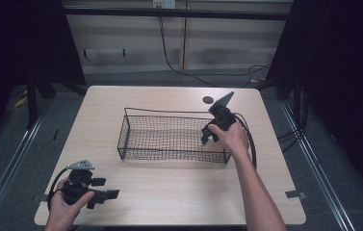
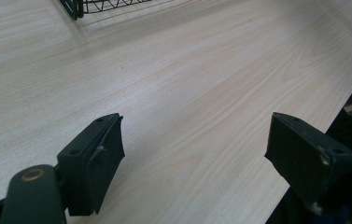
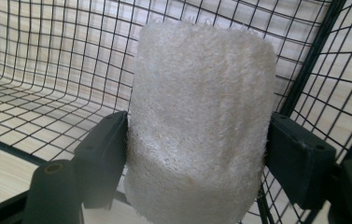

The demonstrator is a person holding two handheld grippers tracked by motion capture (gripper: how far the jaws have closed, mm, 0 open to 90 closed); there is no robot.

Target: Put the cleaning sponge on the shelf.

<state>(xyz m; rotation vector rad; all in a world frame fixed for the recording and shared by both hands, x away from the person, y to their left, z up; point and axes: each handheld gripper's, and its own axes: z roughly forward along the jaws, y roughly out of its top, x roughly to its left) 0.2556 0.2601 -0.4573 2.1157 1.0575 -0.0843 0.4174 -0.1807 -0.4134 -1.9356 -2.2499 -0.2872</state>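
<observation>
A pale, fibrous loofah-like cylinder (image 3: 201,107) stands upright between the black jaws of my right gripper (image 3: 197,154), which is shut on it. Behind and around it is the black wire basket (image 3: 33,70). In the high view my right gripper (image 1: 208,135) is at the right end of the wire basket (image 1: 172,155), just over its rim, and the hand hides the cylinder. My left gripper (image 1: 106,189) rests near the table's front left corner, open. Between its jaws my left gripper (image 2: 194,149) has only bare wood, and a basket corner (image 2: 78,7) lies far ahead.
The light wooden table (image 1: 169,192) carries the basket at its middle. A small dark round mark (image 1: 208,100) lies behind the basket. A strip of tape (image 1: 295,194) sits at the front right edge. Black cables (image 1: 184,72) trail across the floor beyond.
</observation>
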